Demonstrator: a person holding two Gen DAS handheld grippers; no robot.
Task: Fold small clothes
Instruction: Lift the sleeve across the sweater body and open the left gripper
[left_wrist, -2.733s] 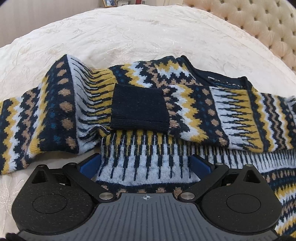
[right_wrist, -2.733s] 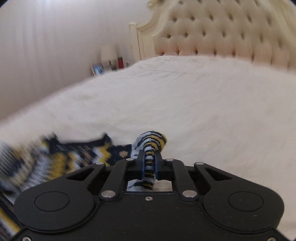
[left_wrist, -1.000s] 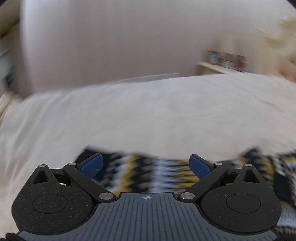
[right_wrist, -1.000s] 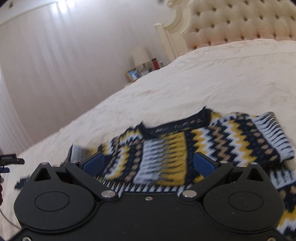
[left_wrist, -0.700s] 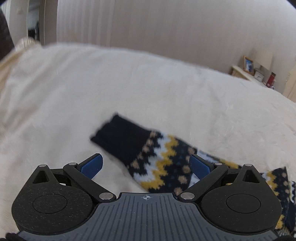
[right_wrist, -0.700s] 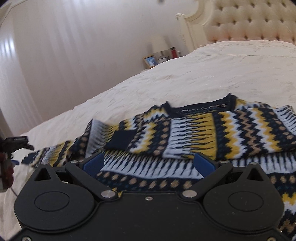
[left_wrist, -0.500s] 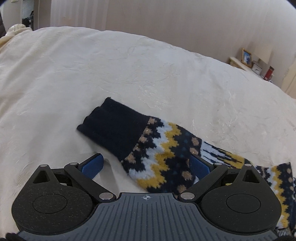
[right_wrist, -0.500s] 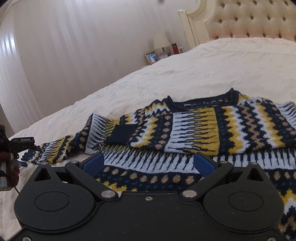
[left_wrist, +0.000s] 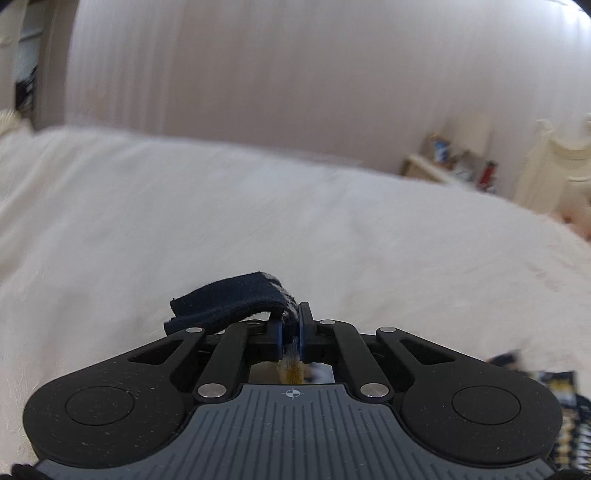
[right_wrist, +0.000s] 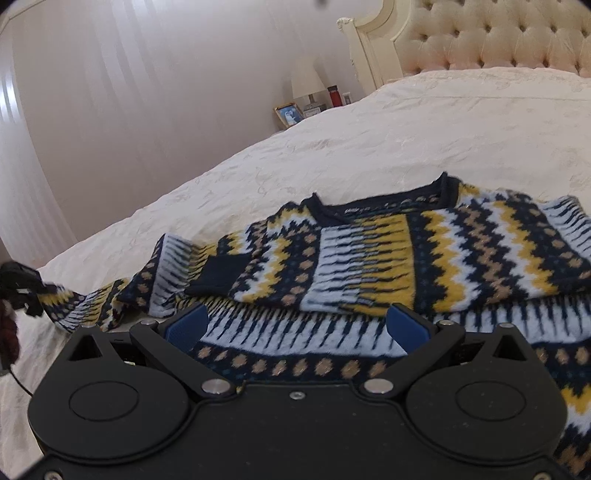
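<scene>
A navy, yellow, tan and white patterned sweater (right_wrist: 424, 251) lies on the cream bed, one sleeve folded across its chest. My left gripper (left_wrist: 290, 325) is shut on the other sleeve's navy cuff (left_wrist: 229, 299) and holds it above the bedspread. That gripper also shows at the far left of the right wrist view (right_wrist: 22, 284), with the sleeve (right_wrist: 92, 299) stretched up to it. My right gripper (right_wrist: 297, 326) is open and empty, hovering over the sweater's lower part. A bit of the sweater shows at the lower right of the left wrist view (left_wrist: 561, 398).
The cream bedspread (right_wrist: 424, 133) spreads wide around the sweater. A tufted headboard (right_wrist: 491, 37) stands at the back right. A nightstand with a lamp (right_wrist: 306, 81), a photo frame (right_wrist: 290, 114) and a red bottle (right_wrist: 335, 95) stands by the curtained wall.
My left gripper has closed on the navy cuff that lay between its open fingers and lifted it off the bed. My right gripper stays open over the sweater.
</scene>
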